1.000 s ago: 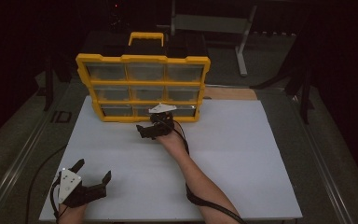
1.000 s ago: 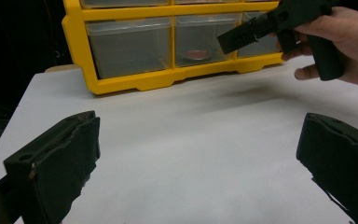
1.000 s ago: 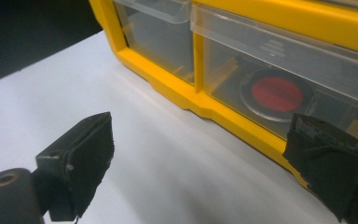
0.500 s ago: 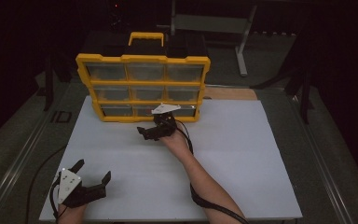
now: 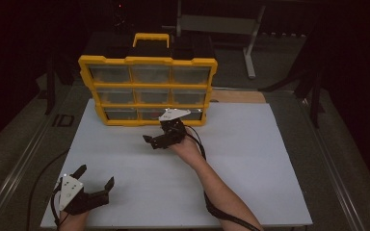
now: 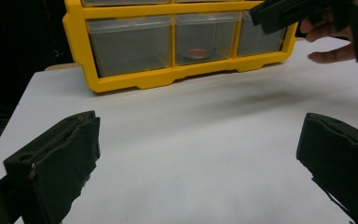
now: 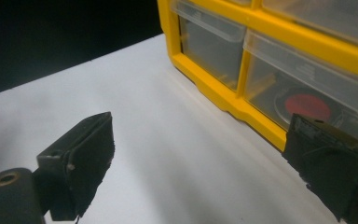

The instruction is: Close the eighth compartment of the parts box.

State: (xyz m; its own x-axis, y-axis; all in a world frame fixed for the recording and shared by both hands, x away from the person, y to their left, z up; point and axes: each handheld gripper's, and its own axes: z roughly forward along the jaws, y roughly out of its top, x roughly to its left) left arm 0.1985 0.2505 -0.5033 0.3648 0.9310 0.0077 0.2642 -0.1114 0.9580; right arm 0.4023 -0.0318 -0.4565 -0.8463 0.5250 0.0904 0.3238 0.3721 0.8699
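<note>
A yellow organizer [image 5: 147, 61] with clear drawers stands upright at the back of the white board [image 5: 250, 159]. My right gripper [image 5: 157, 133] hovers open just in front of its bottom row, jaws pointing left, with nothing between them. In the right gripper view the open right gripper [image 7: 205, 158] faces the organizer [image 7: 214, 88], and a drawer beside the right jaw holds a red disc [image 7: 307, 106]. My left gripper [image 5: 96, 176] rests open near the board's front left corner. In the left gripper view the left gripper [image 6: 196, 154] is empty and the red disc [image 6: 196, 51] lies in the bottom middle drawer.
The organizer has a yellow carry handle [image 5: 151, 37] on top. A brown board [image 5: 236, 96] lies behind the white board at the right. A metal stand [image 5: 250, 43] sits beyond the table. Cables trail from both grippers.
My right gripper has drifted slightly right and toward me, staying open in front of the bottom drawers. The left gripper has not moved.
</note>
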